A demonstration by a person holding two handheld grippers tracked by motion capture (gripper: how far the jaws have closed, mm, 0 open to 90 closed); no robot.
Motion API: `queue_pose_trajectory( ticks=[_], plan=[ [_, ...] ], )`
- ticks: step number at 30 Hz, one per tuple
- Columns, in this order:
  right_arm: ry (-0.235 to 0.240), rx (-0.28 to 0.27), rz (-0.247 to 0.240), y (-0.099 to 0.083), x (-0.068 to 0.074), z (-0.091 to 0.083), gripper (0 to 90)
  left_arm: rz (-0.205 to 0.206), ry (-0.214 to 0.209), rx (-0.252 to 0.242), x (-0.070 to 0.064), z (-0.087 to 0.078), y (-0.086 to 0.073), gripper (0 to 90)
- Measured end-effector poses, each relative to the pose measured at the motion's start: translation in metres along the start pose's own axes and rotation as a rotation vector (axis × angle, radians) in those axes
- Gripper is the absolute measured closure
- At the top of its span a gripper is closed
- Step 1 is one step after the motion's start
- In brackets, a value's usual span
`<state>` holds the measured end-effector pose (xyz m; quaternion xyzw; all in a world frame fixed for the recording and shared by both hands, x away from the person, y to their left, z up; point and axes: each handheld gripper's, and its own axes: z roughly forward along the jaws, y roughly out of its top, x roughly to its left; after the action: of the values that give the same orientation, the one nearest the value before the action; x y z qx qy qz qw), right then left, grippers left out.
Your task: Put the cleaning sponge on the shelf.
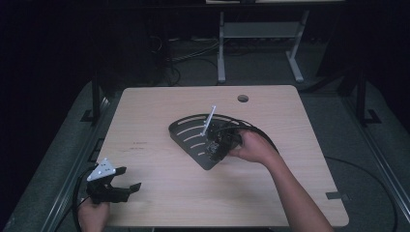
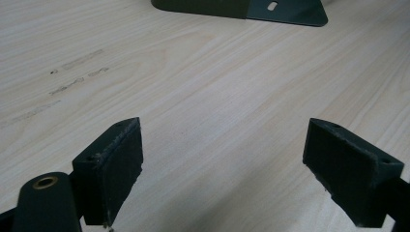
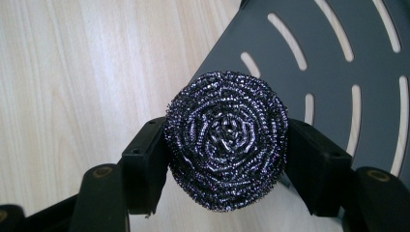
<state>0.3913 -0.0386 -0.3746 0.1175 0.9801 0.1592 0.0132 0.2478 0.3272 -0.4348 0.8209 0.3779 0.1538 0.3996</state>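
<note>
A round steel-wool scouring ball (image 3: 226, 140) is clamped between the two black jaws of my right gripper (image 3: 226, 159), just above the near corner of a dark fan-shaped slotted tray (image 3: 338, 58). From above, that right gripper (image 1: 216, 145) sits over the tray (image 1: 186, 133) at the table's middle, and the ball (image 1: 212, 146) shows as a dark lump in it. My left gripper (image 1: 126, 186) rests near the table's front left edge, open, nothing between its pads (image 2: 116, 159). Beyond them lies the tray's edge (image 2: 285, 12), far off.
The light wooden table (image 1: 159, 188) has a round cable hole (image 1: 242, 98) at the back right. A white frame leg (image 1: 221, 48) stands on the floor behind it. Faint marks (image 2: 72, 82) dot the wood ahead of the left gripper.
</note>
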Motion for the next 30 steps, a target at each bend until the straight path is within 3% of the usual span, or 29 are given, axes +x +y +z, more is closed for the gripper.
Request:
queue_pose_trajectory(
  ticks=[11,20,30],
  plan=[
    [0.016,0.015,0.005,0.015,-0.015,0.019,35.4,-0.002,-0.001,-0.002,0.0,0.0,0.0,13.7],
    [0.009,0.022,0.047,0.01,-0.036,0.032,35.4,-0.005,-0.001,0.002,0.0,0.001,0.0,13.7],
    [0.003,0.026,0.074,0.008,-0.048,0.042,35.4,-0.001,0.0,0.004,-0.001,0.002,0.0,13.7]
  ],
)
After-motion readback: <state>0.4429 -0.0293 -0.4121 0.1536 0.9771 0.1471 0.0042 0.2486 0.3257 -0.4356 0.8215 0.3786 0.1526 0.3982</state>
